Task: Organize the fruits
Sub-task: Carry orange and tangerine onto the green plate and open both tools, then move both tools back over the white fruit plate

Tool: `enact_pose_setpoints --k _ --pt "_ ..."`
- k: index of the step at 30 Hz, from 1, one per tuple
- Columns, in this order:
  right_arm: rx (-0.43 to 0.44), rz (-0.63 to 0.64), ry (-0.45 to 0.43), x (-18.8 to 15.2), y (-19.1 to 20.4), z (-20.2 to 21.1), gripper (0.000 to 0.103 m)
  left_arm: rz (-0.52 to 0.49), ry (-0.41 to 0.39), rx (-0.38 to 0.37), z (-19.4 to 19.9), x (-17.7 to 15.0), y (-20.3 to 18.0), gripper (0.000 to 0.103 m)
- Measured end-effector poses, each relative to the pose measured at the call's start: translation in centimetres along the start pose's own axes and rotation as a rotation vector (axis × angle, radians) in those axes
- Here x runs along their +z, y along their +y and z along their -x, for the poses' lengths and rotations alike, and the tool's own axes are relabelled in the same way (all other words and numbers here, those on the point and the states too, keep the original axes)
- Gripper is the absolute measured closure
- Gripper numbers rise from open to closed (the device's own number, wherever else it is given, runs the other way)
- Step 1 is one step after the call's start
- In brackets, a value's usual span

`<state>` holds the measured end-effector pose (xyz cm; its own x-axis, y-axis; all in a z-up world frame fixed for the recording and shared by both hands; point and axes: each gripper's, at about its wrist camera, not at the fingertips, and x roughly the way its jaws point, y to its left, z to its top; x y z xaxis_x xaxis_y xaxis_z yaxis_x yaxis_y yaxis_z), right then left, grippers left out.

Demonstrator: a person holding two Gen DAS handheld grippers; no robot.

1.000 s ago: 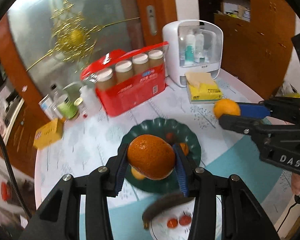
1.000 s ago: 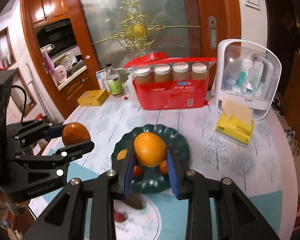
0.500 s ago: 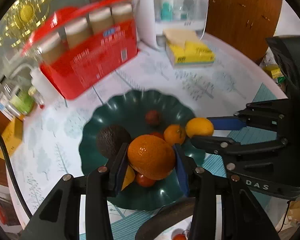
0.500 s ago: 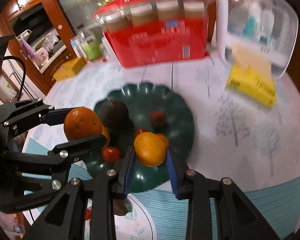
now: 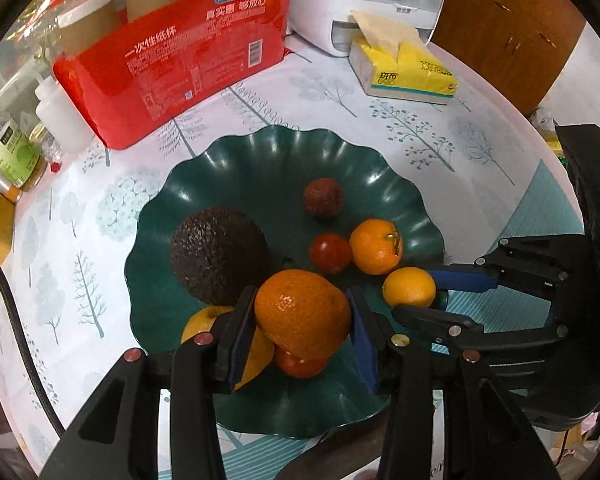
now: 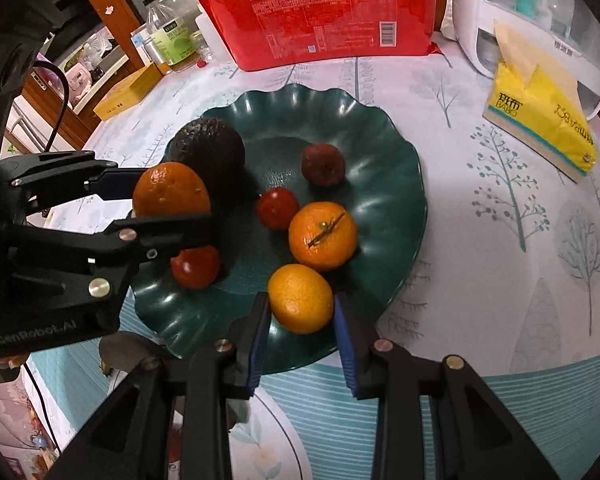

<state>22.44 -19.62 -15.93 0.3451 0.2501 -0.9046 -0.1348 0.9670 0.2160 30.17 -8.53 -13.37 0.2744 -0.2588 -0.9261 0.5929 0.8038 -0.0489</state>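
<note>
Over the green plate [image 5: 380,184] I hold both tools clamped, left tool [image 5: 302,326] on an orange [image 5: 302,314], right tool [image 6: 302,320] on a smaller orange [image 6: 300,298] (low for gentle release, I judge).

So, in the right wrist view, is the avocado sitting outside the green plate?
No, the avocado lies inside the green plate, near its back-left rim, behind the orange that the left gripper holds.

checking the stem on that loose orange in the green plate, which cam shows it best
The right wrist view: the loose orange faces the camera with its stem fully visible on top, and nothing is in front of it. The left wrist view shows the same orange smaller, with the stem turned toward its right edge, so only partly seen.
</note>
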Motion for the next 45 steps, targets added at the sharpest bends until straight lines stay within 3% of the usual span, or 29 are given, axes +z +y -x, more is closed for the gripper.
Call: enact_pose_setpoints --k 5,10,16,35,45 --pt "-0.008 0.014 0.002 0.1 0.2 -0.2 0.070 0.030 0.019 -0.006 -0.4 -0.3 0.2 0.058" --pt "0.003 0.019 -0.002 0.0 0.5 0.0 0.058 0.070 -0.004 -0.033 0.4 -0.6 0.4 0.039" --pt "-0.014 0.034 -0.015 -0.2 0.9 0.5 0.058 0.096 -0.017 -0.040 1.3 -1.5 0.2 0.032" --pt "-0.019 0.020 -0.049 -1.2 1.4 2.7 0.058 0.185 -0.084 -0.009 5.9 -4.9 0.7 0.029" --pt "-0.009 0.010 -0.119 -1.1 2.2 6.9 0.058 0.206 -0.167 0.005 10.9 -6.0 -0.2 0.023"
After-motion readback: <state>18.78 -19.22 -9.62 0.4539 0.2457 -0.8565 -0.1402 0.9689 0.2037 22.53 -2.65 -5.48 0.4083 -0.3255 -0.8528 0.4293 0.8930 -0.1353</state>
